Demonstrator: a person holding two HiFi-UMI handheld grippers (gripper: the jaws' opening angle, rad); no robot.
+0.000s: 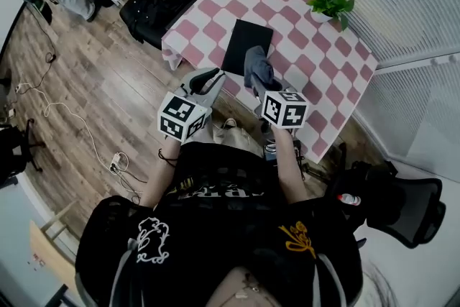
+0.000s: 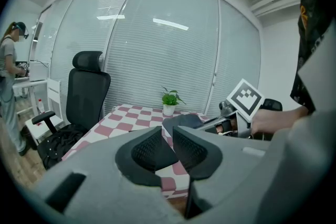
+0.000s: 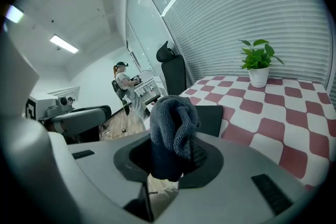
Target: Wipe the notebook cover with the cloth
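The black notebook lies flat near the checked table's front edge. Your right gripper clamps the bunched grey cloth just short of it, likely readying a wipe. Your left gripper waits empty, jaws narrowly parted.

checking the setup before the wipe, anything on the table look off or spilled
Nothing stands out. The black notebook lies flat on the checked table, the potted plant stands upright at its far corner, and the cloth is bunched in the right tool.
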